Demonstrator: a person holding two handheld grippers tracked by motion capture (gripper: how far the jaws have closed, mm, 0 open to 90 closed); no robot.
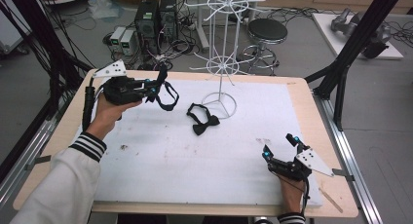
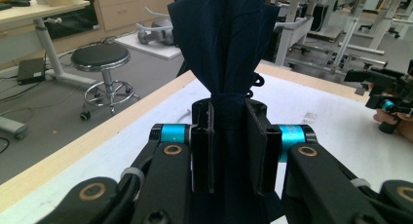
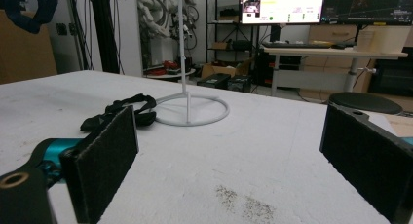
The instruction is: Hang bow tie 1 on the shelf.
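From the high view I see my left hand-held gripper (image 1: 155, 90) raised over the worktop (image 1: 302, 95)'s far left, pinching a dark bow tie (image 1: 167, 95) whose strap hangs in a loop. A second bow tie (image 1: 202, 121) lies beside the white wire rack (image 1: 220, 63)'s base. My right hand-held gripper (image 1: 281, 145) rests near right, spread.

Left gripper view: the pads clamp the tie's (image 2: 224, 48) knot.

Right gripper view: jaws wide apart, nothing between.
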